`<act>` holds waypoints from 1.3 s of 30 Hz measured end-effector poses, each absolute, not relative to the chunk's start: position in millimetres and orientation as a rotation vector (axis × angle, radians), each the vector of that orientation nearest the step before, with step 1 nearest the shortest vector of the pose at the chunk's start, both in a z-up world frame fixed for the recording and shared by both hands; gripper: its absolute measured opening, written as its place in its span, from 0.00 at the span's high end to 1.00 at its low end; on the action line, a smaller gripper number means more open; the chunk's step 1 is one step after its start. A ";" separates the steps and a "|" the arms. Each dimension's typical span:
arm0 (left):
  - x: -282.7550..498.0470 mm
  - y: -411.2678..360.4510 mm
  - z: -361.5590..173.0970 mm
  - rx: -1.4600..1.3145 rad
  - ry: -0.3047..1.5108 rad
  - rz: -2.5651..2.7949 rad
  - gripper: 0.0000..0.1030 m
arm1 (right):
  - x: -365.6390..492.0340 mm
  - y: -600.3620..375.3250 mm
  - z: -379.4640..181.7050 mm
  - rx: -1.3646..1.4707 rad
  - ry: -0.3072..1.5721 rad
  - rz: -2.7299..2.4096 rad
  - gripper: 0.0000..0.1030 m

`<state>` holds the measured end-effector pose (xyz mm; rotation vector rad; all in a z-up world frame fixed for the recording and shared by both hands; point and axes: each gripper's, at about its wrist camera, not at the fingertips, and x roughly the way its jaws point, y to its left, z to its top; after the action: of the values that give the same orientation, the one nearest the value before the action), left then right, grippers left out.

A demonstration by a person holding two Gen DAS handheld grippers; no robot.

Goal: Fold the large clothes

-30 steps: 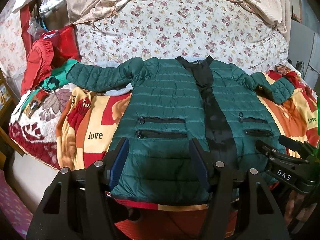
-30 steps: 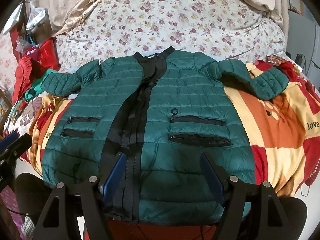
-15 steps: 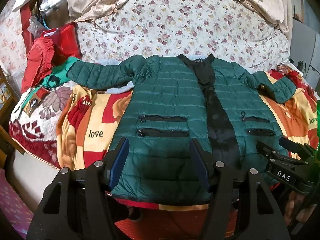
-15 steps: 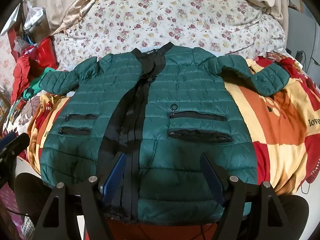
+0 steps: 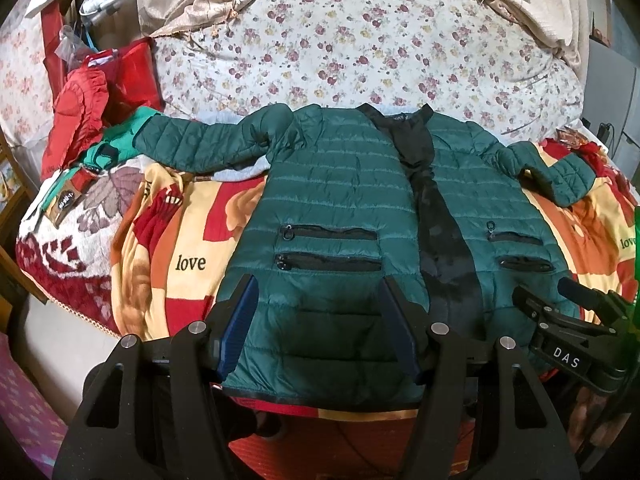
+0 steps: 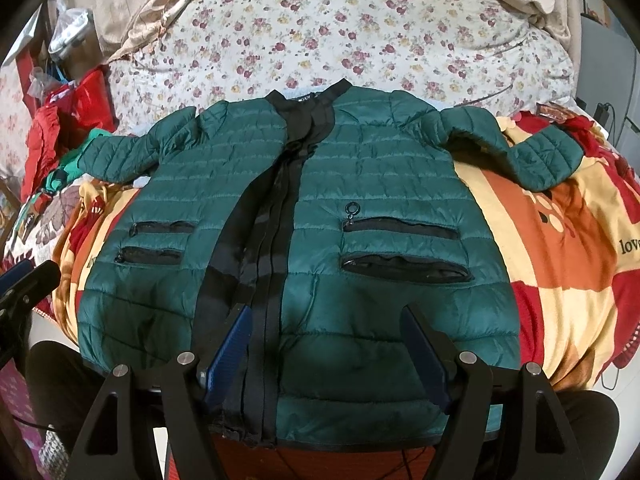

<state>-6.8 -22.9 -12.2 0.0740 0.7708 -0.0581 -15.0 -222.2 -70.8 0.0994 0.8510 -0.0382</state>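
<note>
My bed (image 5: 60, 344) carried a floral quilt (image 5: 360, 48) at its far end and a red, orange and cream blanket (image 5: 180, 240) printed with "love" nearer me. The green puffer jacket (image 5: 332, 208) lay flat and face up on that blanket, sleeves spread to both sides. Red clothes (image 5: 76, 108) were heaped at the bed's left edge, touching one cuff.

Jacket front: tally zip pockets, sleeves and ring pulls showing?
On the green jacket:
Zip pockets: 4
Sleeves: 2
Ring pulls clearly visible in the right wrist view: 1
Total: 7
</note>
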 end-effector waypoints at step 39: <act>12.3 -15.9 -35.0 0.024 0.865 -0.028 0.40 | -6.3 -215.8 -88.0 0.085 0.895 -0.022 0.28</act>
<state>12.3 -15.9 -35.0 0.0245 0.8647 -0.0279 -6.3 -215.8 -88.0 0.0851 0.8954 -0.0221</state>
